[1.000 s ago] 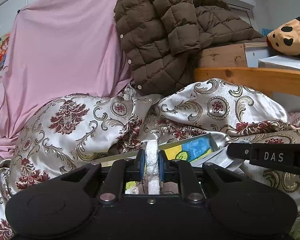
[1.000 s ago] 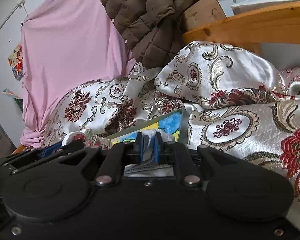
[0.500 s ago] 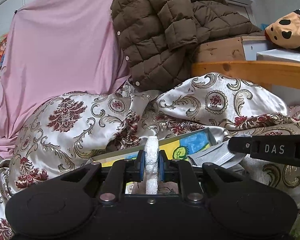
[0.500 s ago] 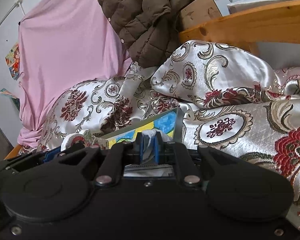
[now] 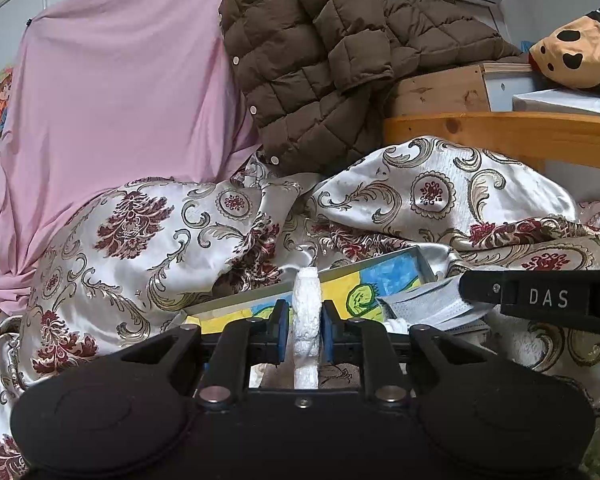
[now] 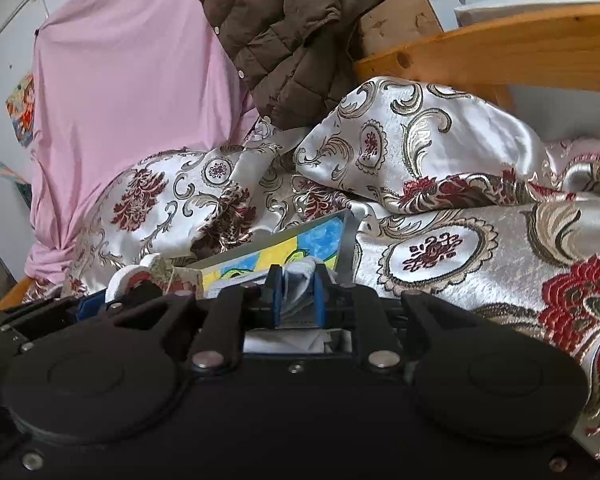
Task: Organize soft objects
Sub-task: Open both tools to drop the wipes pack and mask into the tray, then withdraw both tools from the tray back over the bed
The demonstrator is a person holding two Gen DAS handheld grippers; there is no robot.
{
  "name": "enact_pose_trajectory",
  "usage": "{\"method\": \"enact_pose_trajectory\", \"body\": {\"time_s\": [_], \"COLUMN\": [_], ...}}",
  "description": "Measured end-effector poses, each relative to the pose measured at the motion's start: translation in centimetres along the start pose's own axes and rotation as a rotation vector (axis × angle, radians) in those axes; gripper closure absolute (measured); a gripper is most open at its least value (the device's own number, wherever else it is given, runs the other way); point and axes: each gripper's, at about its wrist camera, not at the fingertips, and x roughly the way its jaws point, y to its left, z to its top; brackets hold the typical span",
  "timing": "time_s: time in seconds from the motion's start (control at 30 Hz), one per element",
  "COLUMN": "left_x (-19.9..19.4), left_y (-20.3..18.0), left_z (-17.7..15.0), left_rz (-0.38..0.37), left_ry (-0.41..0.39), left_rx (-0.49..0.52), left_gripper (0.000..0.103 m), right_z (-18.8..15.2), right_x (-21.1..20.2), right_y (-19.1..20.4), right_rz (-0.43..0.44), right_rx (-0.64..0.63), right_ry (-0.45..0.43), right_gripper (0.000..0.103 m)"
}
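My left gripper [image 5: 305, 332] is shut on a white fuzzy soft piece [image 5: 307, 312] that stands upright between the blue pads. My right gripper [image 6: 296, 296] is shut on a pale grey face mask [image 6: 298, 280]; the mask also shows in the left wrist view [image 5: 428, 306], under the right gripper's black arm [image 5: 540, 300]. Both grippers hover just above a flat picture box [image 5: 364, 284] with a yellow and blue drawing, which lies on the floral satin quilt [image 5: 140, 248]. The left gripper's white piece shows at the left of the right wrist view [image 6: 128, 278].
A brown quilted jacket [image 5: 332, 52] hangs over a wooden bed frame [image 5: 500, 128]. A pink sheet [image 5: 120, 100] drapes at the back left. A spotted plush toy [image 5: 572, 56] sits at the upper right. Rumpled quilt folds [image 6: 480, 248] fill the right side.
Both grippers have lifted slightly and drawn back, still holding their items; the picture box and quilt sit lower and show more in both views.
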Motion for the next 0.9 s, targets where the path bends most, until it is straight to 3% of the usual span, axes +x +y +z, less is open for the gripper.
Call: {"method": "enact_pose_trajectory", "body": {"time_s": [0.33, 0.57, 0.8, 0.9], "left_x": [-0.7, -2.5, -5.0, -6.3], "left_y": [0.5, 1.1, 1.8, 1.9], "left_z": [-0.3, -0.5, -0.1, 0.0], "left_rz": [0.006, 0.012, 0.015, 0.012], "left_ry": [0.012, 0.002, -0.009, -0.018], "left_rx": [-0.014, -0.019, -0.002, -0.005], "left_gripper": [0.072, 0.056, 0.047, 0.046], "right_z": [-0.1, 0.5, 0.7, 0.8], "right_x": [-0.3, -1.8, -4.4, -6.1], "right_y": [0.0, 0.6, 0.9, 1.0], "right_rz": [0.002, 0.011, 0.043, 0.041], "right_rx": [0.000, -0.036, -0.014, -0.017], "right_ry": [0.007, -0.016, -0.027, -0.035], "right_gripper": [0.081, 0.058, 0.032, 0.028]}}
